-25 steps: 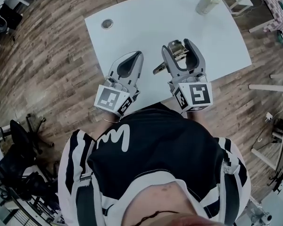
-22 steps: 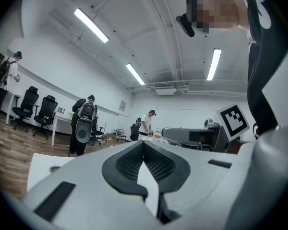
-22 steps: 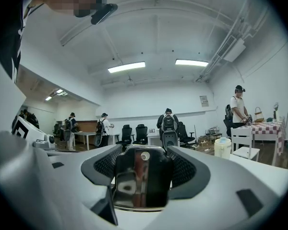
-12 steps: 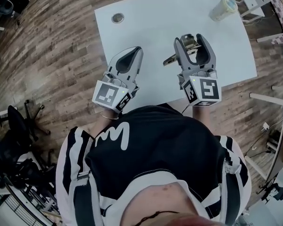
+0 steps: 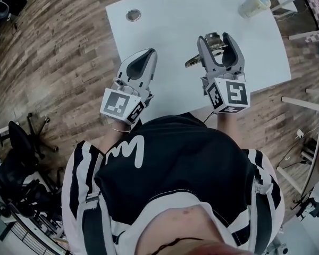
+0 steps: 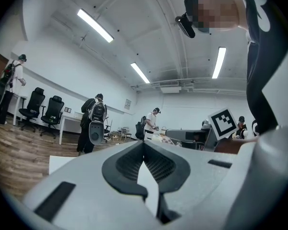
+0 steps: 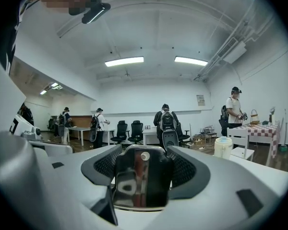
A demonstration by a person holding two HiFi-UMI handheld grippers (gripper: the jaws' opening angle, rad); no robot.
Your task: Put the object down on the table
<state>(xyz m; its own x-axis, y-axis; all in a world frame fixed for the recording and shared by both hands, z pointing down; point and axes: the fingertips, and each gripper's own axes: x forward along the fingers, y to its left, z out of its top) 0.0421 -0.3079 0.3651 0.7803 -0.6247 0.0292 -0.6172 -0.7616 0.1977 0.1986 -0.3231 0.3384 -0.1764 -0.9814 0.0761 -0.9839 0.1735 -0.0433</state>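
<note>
Metal object, shiny with a thin handle, is clamped in the right gripper in the head view, over the near part of the white counter. The handle sticks out sideways toward the left gripper, so lowering it falls to the right hand. Left gripper view: jaws pressed together at the tips, nothing between them. Right gripper view: jaws closed on the object's dark, riveted body, which fills the gap, with the counter surface showing below.
</note>
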